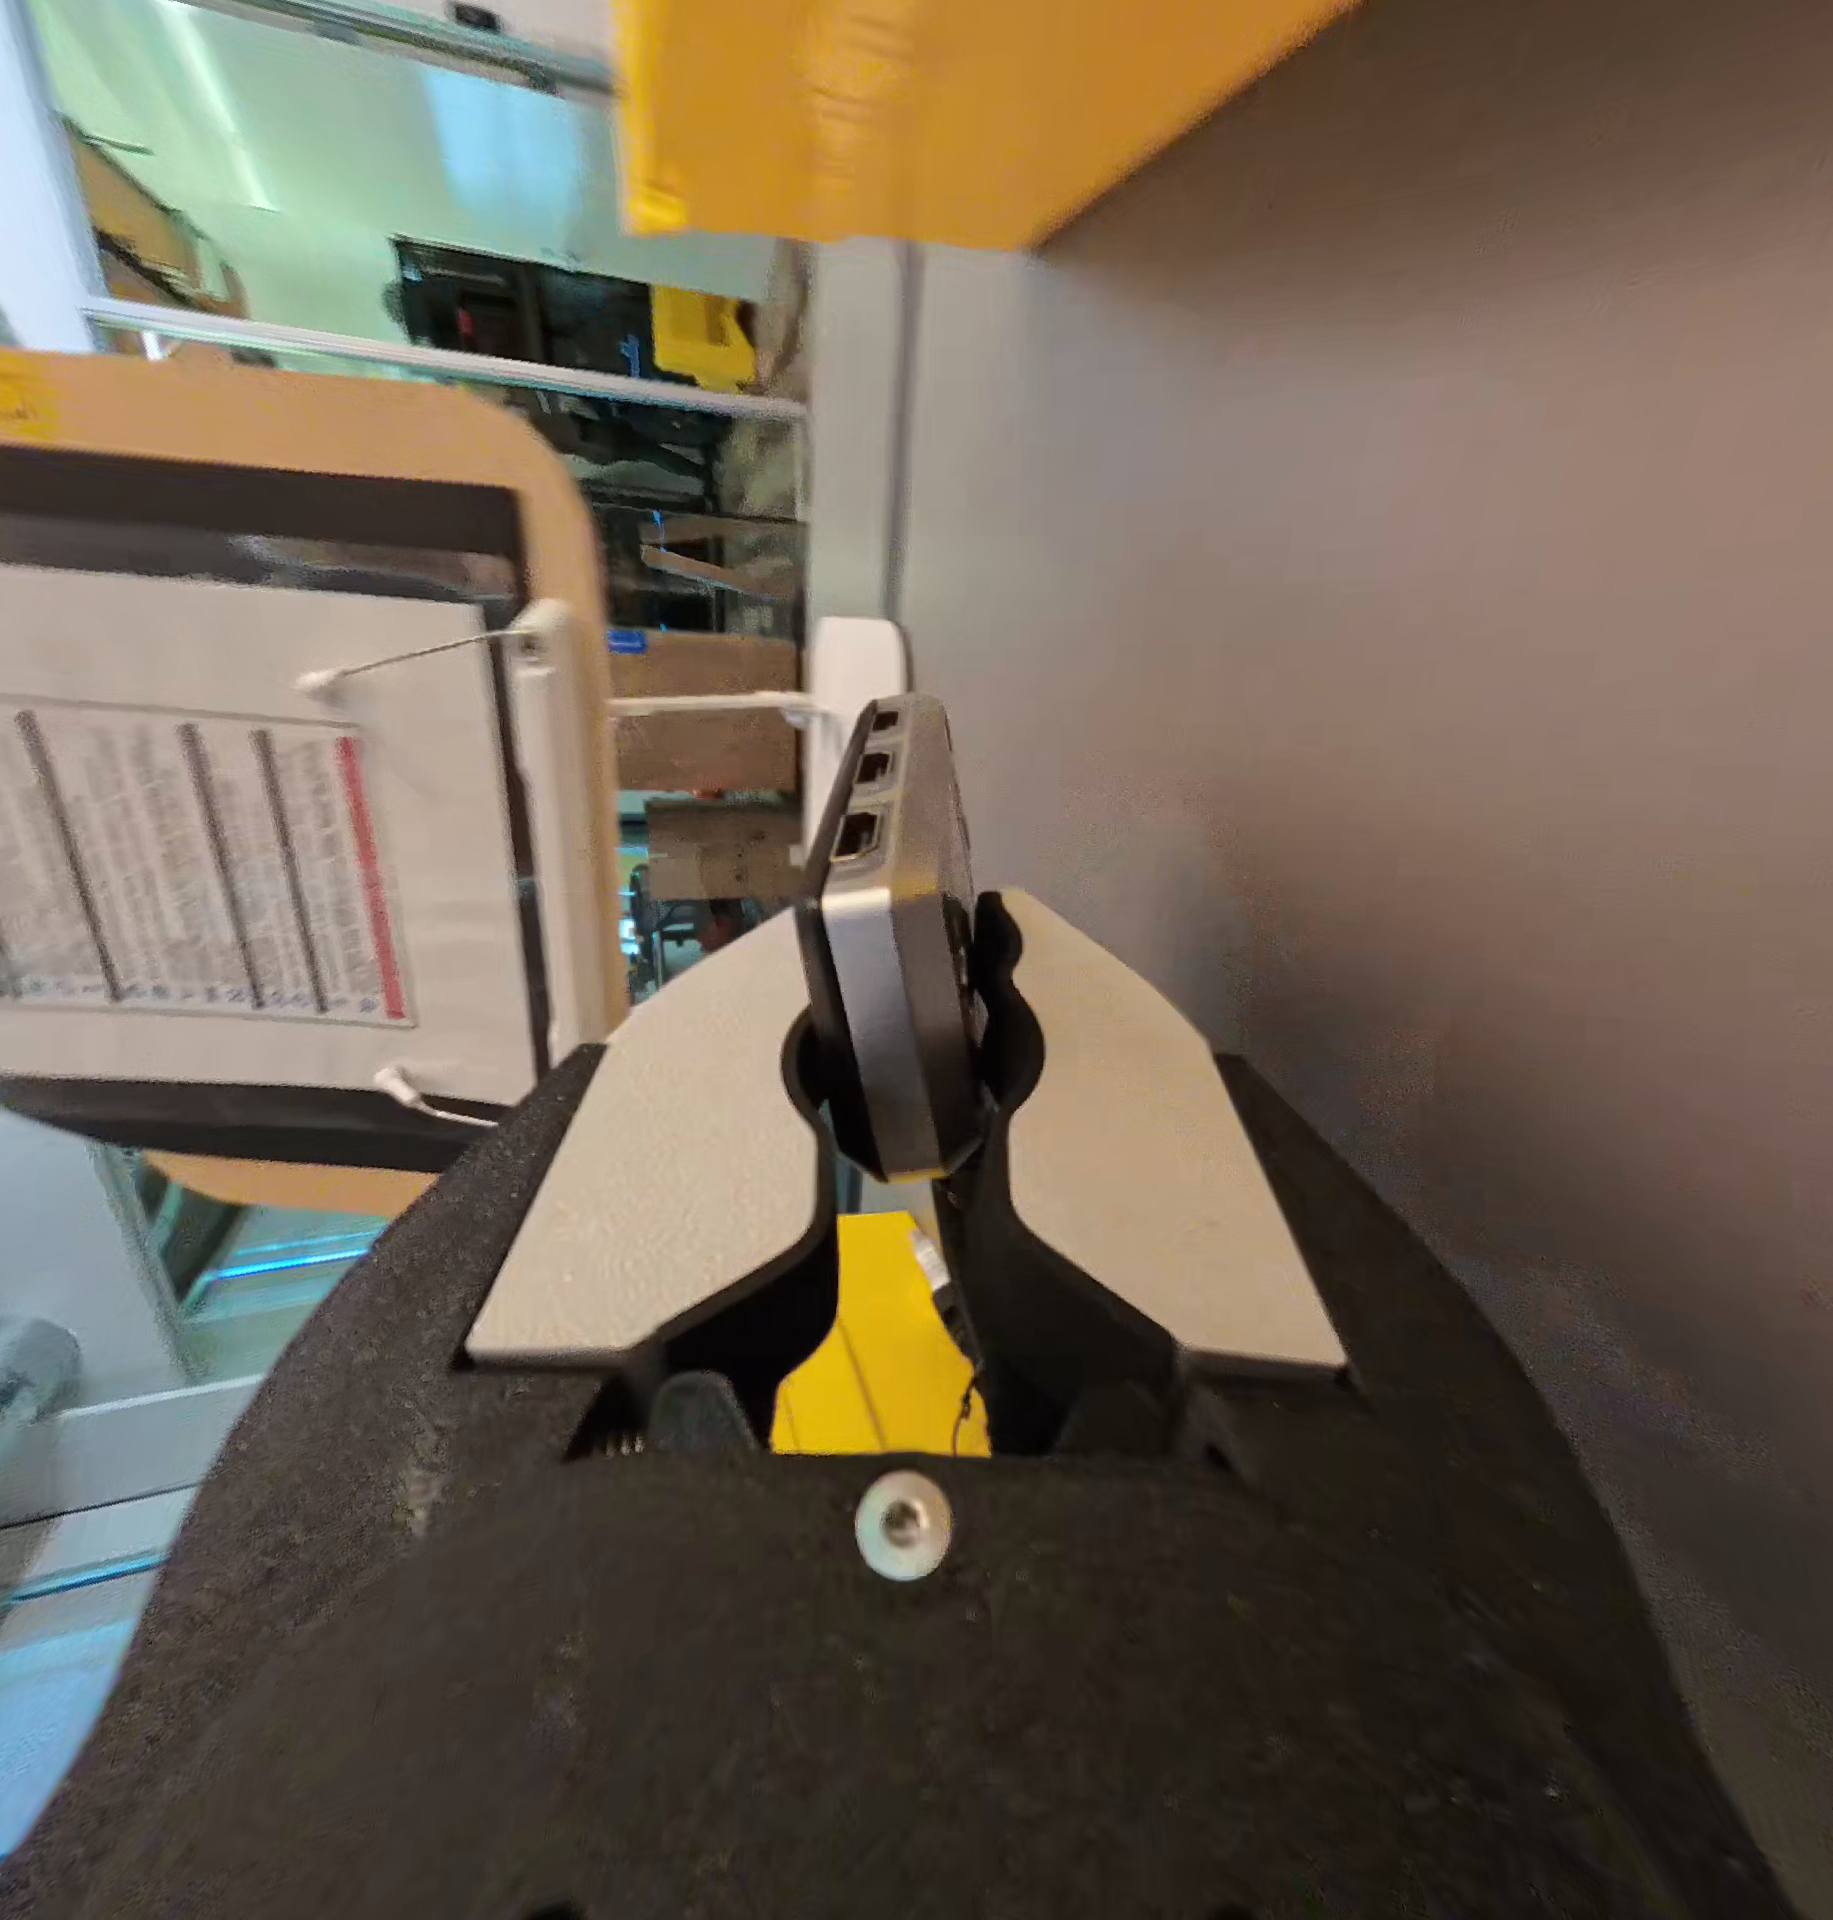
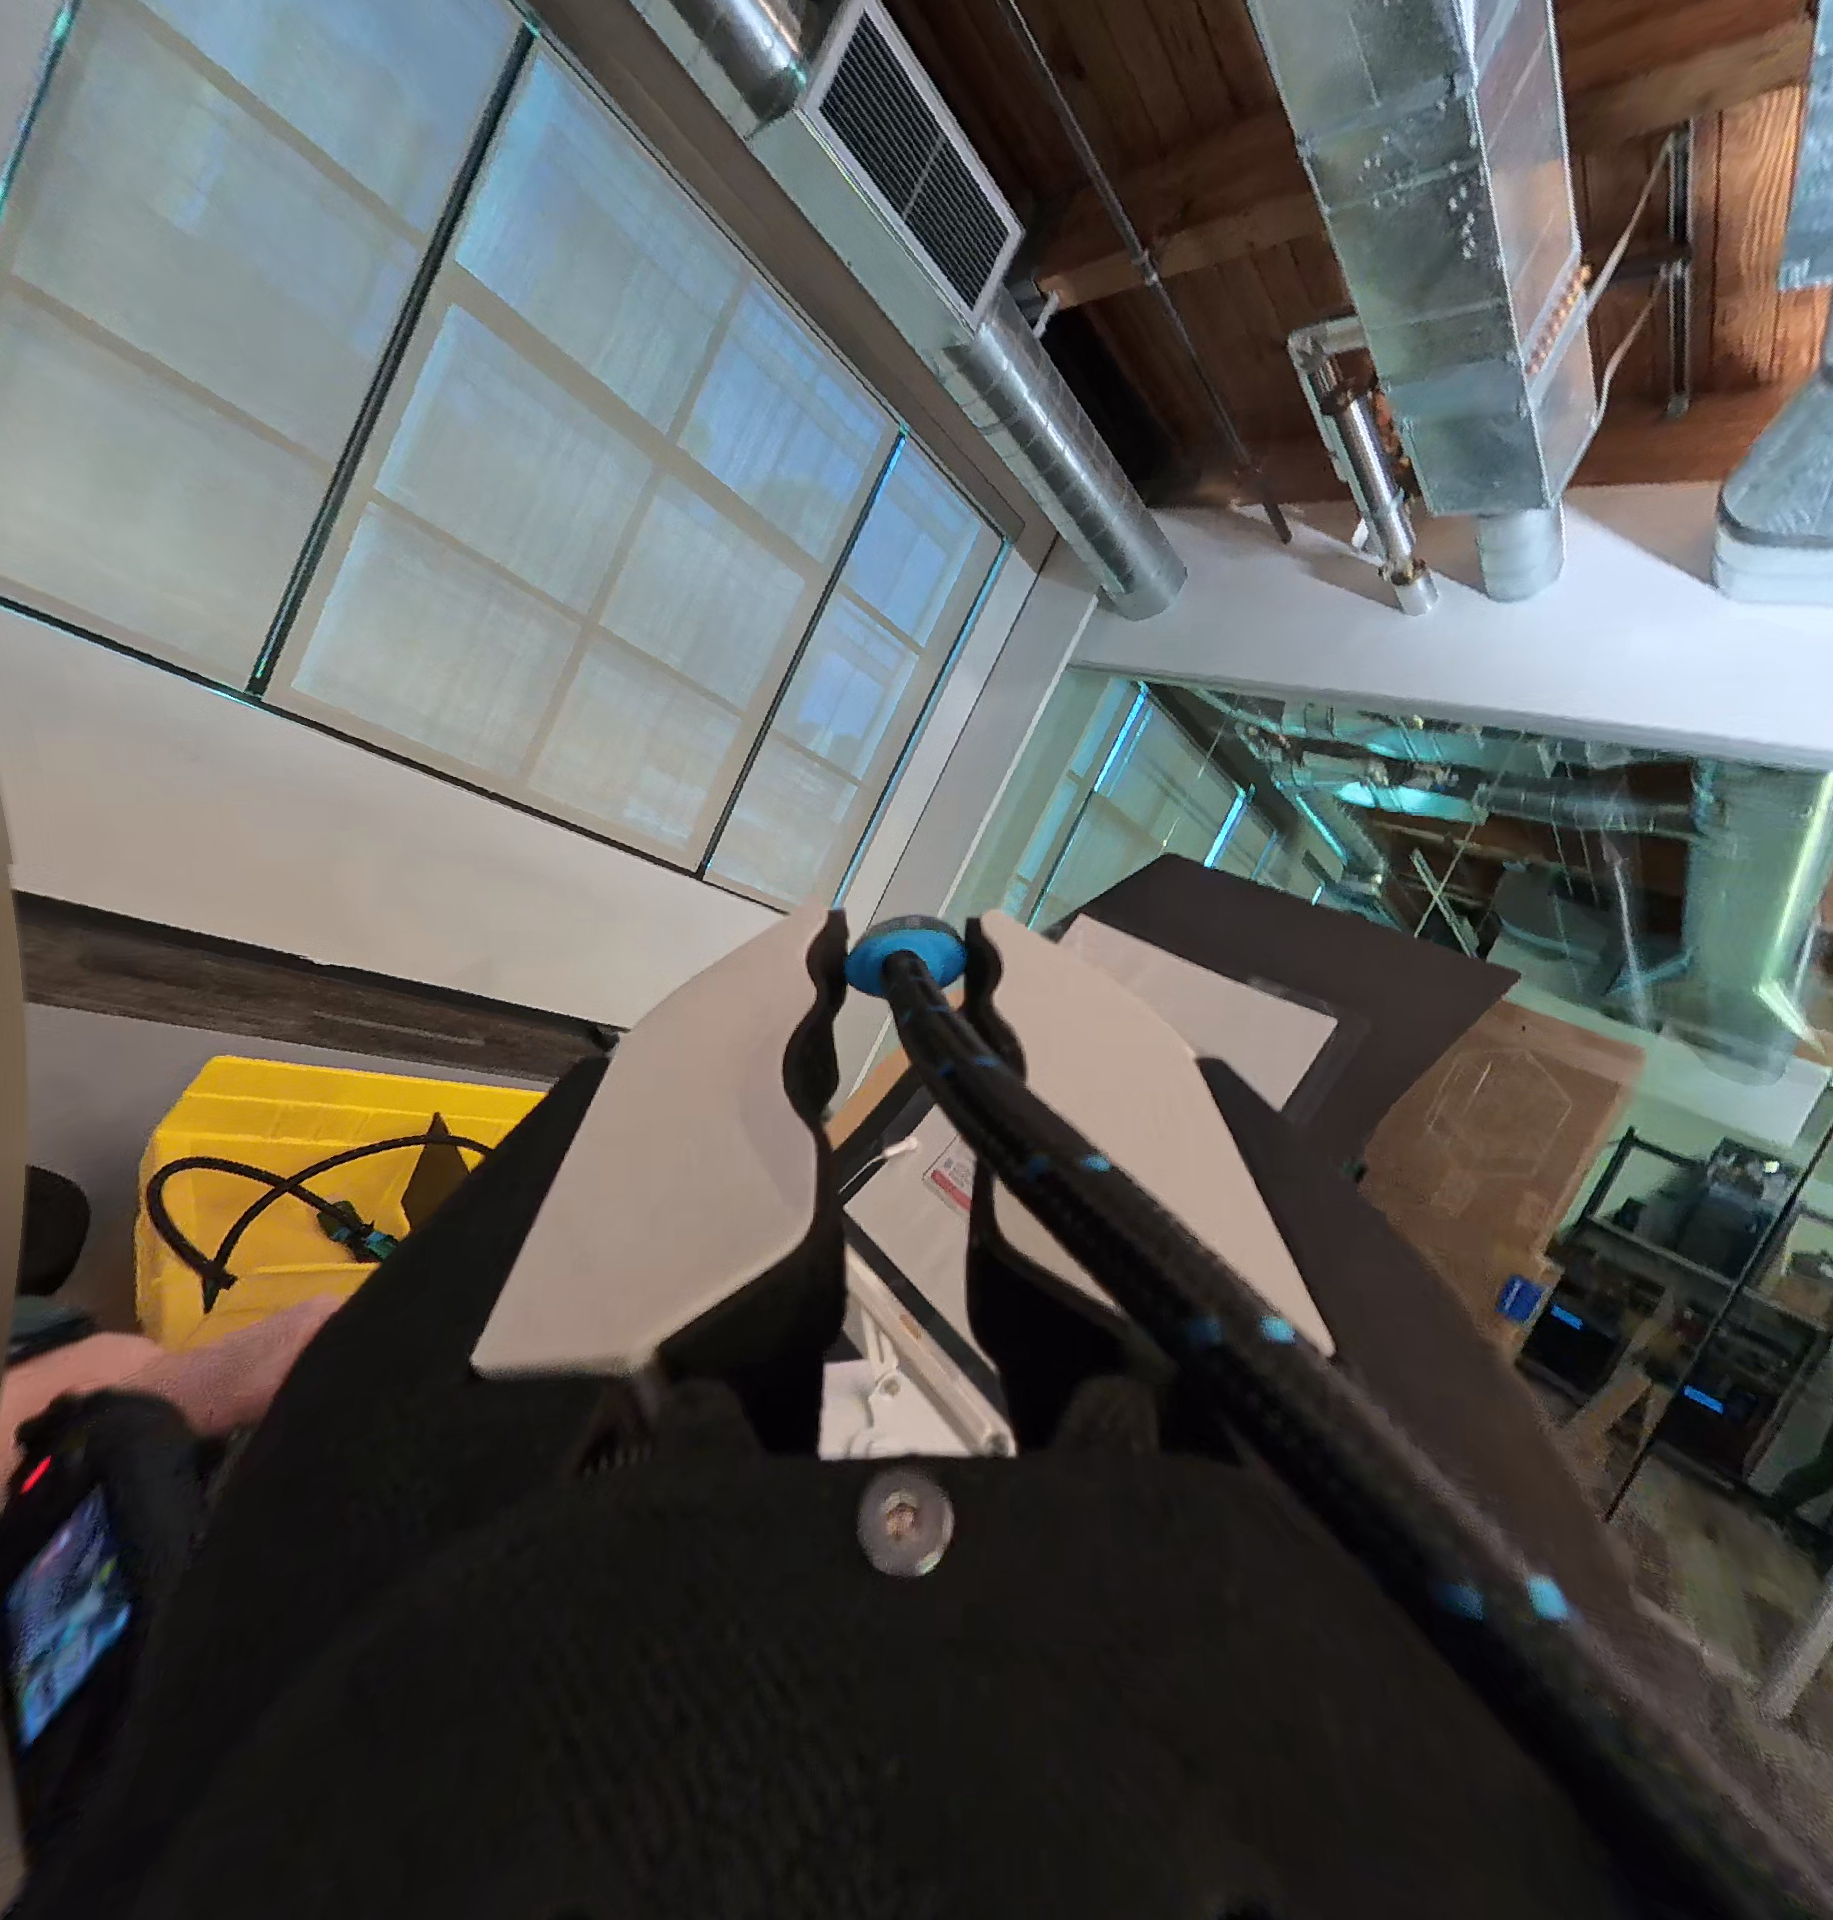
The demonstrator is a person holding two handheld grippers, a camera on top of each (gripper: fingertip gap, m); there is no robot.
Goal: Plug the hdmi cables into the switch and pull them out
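Note:
My left gripper (image 1: 907, 1023) is shut on the HDMI switch (image 1: 896, 935), a flat grey and black box held on edge in the air. Its row of three ports (image 1: 858, 831) faces left and all look empty. My right gripper (image 2: 901, 971) is shut on the plug end of a black braided HDMI cable (image 2: 1078, 1174) with blue flecks. The blue collar (image 2: 904, 958) of the plug sits between the fingertips and the plug tip is hidden behind it. The cable runs back past the right finger to the lower right. The right view is tilted up toward windows and ceiling.
A yellow bin (image 2: 268, 1153) at lower left holds another black cable (image 2: 268, 1195). A yellow bin edge (image 1: 850, 114) sits at the top by the grey table surface (image 1: 1411, 727). A wood-edged board with a white sheet (image 1: 216, 810) stands left. A hand with a device (image 2: 70, 1538) shows. My hands' fingertips stand some 35 centimeters from each other.

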